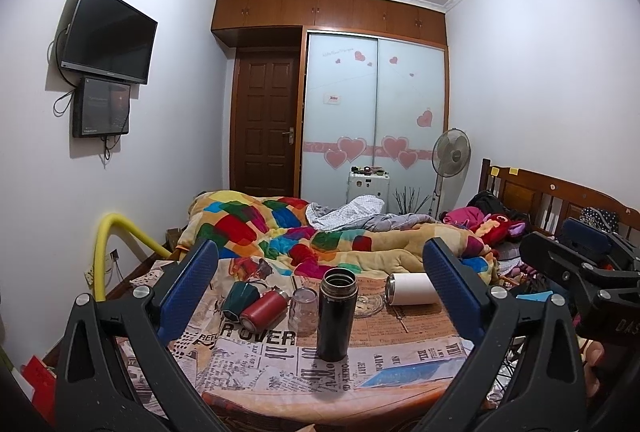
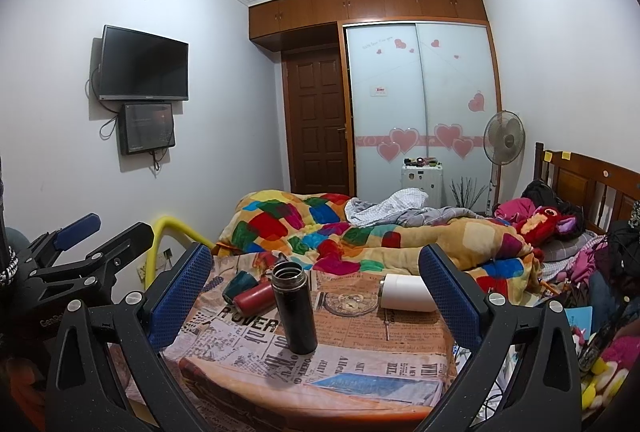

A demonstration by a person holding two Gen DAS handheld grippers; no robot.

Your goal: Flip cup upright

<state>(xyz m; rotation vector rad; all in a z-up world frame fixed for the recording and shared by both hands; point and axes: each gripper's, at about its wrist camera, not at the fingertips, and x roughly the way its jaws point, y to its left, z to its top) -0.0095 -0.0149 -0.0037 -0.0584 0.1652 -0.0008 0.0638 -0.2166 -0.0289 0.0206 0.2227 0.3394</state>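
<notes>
Both tools, left (image 1: 320,296) and right (image 2: 316,296), gape wide and empty. A black flask (image 1: 335,314) stands upright mid-frame on the desk (image 1: 400,360); the white cup (image 1: 410,289) lies sideways, right of centre. Grip it across the body, then tilt its mouth upward.

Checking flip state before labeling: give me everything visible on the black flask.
The black flask is a tall, slim cylinder with a glossy, metal-looking dark body and a paler steel threaded neck. No lid; its open mouth faces up. It stands upright on the newspaper-print tablecloth, near the table's front middle, apart from the other cups. Nothing touches it; the left gripper and right gripper are open and hold nothing.
</notes>
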